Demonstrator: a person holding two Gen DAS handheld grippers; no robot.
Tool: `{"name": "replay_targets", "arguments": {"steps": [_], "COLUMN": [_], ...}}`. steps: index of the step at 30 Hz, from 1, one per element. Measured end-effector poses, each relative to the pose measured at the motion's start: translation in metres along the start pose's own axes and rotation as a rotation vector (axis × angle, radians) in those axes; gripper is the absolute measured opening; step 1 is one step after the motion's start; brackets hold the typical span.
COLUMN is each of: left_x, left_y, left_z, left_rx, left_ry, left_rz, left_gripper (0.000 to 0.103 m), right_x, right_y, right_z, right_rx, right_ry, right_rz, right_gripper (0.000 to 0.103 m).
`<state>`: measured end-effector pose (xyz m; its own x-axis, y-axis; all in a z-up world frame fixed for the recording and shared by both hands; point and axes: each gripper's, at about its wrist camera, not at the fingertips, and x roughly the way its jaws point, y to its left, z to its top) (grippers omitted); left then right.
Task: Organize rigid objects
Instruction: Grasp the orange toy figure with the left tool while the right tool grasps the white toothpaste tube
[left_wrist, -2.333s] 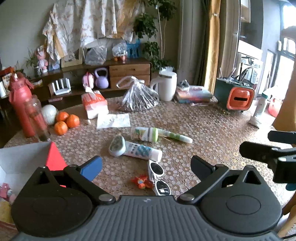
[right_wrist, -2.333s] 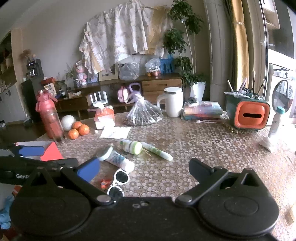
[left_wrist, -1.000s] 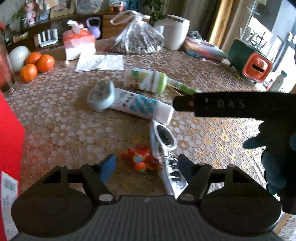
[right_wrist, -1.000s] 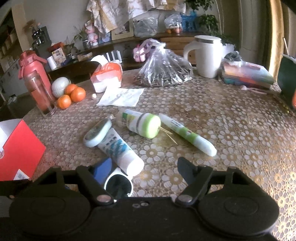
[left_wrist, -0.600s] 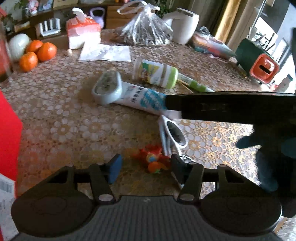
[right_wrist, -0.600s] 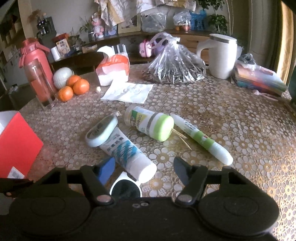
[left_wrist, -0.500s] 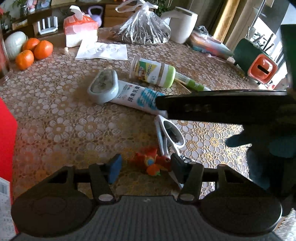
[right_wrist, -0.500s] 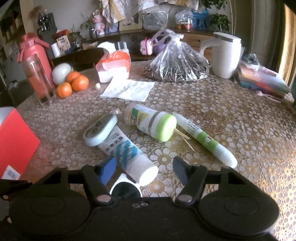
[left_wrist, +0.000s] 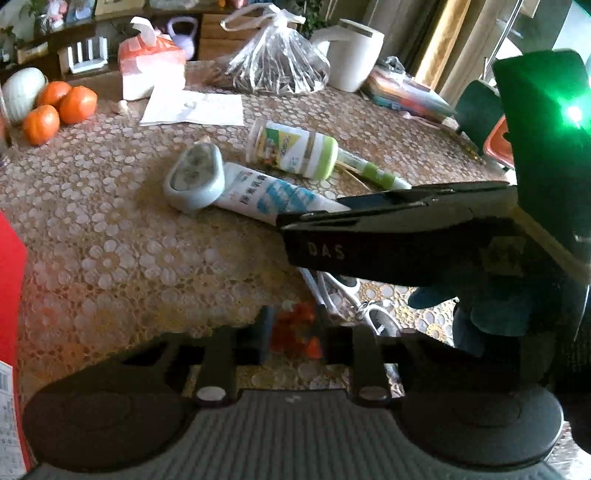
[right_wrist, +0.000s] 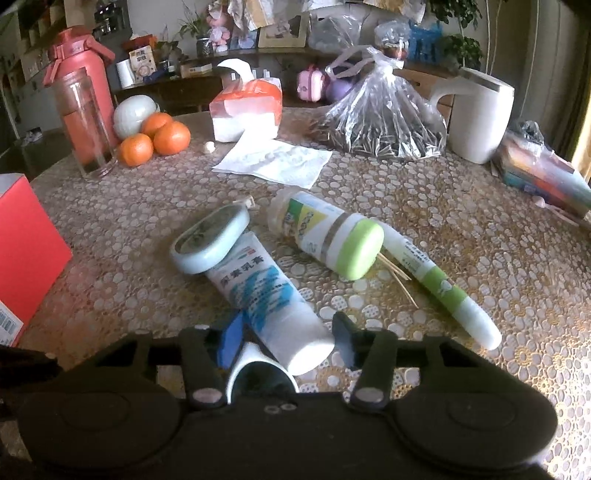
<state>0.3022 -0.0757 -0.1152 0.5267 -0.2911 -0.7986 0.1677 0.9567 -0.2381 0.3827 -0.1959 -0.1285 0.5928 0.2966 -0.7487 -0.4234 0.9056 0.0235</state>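
On the patterned table lie a white and blue tube (right_wrist: 264, 295), a pale blue case (right_wrist: 210, 243), a green-capped bottle (right_wrist: 328, 236), a green and white pen (right_wrist: 443, 291), white sunglasses (left_wrist: 351, 295) and a small red-orange toy (left_wrist: 295, 328). My left gripper (left_wrist: 295, 332) is shut on the toy at table level. My right gripper (right_wrist: 288, 339) is open, its jaws on either side of the tube's cap end, with a sunglasses lens (right_wrist: 262, 376) just below. In the left wrist view the right gripper's black body crosses over the sunglasses.
A red box (right_wrist: 26, 240) stands at the left edge. Oranges (right_wrist: 155, 142), a red bottle (right_wrist: 81, 107), a tissue pack (right_wrist: 247, 110), a paper sheet (right_wrist: 273, 160), a plastic bag (right_wrist: 380, 122), a white jug (right_wrist: 476, 114) and books (right_wrist: 543, 181) line the far side.
My left gripper has closed around the red-orange toy. My right gripper has moved forward and lower, its jaws narrowing around the tube's cap end.
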Motion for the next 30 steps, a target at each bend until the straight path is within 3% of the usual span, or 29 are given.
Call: {"name": "replay_targets", "arguments": {"steps": [2,6,14,19,22,24,25,26,30], "left_x": [-0.002,-0.009,-0.019,-0.025,-0.025,-0.024,-0.024,-0.024,-0.015], "left_y": [-0.001,0.000,0.004,-0.005,-0.013,-0.017,-0.019,-0.021,-0.029], "left_z": [0.000,0.000,-0.003,-0.006,-0.008,-0.009,-0.010,-0.010,-0.013], "left_rx": [0.003,-0.001,0.004,0.067,0.130,0.169,0.189,0.212,0.315], "left_ry": [0.000,-0.014,-0.003,-0.006,-0.004,-0.007,-0.011,-0.017,0.006], "left_rz": [0.001,-0.003,-0.025,-0.040,-0.026,-0.014,-0.009,-0.004,0.009], "left_gripper": [0.022,0.006,0.006,0.007,0.026,0.067,0.076,0.081,0.081], "right_x": [-0.005,-0.023,-0.068,-0.100,-0.114,-0.119,-0.121,-0.123,-0.133], "right_y": [0.001,-0.002,-0.021,-0.038,-0.049,-0.054,-0.056,-0.058,-0.070], "right_z": [-0.001,-0.001,-0.009,-0.022,-0.033,-0.038,-0.040,-0.042,-0.056], "right_rx": [-0.001,0.014,0.079,0.126,0.167,0.183,0.189,0.194,0.252], "right_ry": [-0.013,-0.054,-0.117,-0.156,-0.164,-0.165,-0.166,-0.169,-0.178], "right_rz": [-0.006,-0.008,-0.010,-0.016,-0.014,-0.013,-0.019,-0.023,-0.024], "right_gripper": [0.046,0.041,0.038,0.038,0.038,0.038,0.038,0.038,0.037]}}
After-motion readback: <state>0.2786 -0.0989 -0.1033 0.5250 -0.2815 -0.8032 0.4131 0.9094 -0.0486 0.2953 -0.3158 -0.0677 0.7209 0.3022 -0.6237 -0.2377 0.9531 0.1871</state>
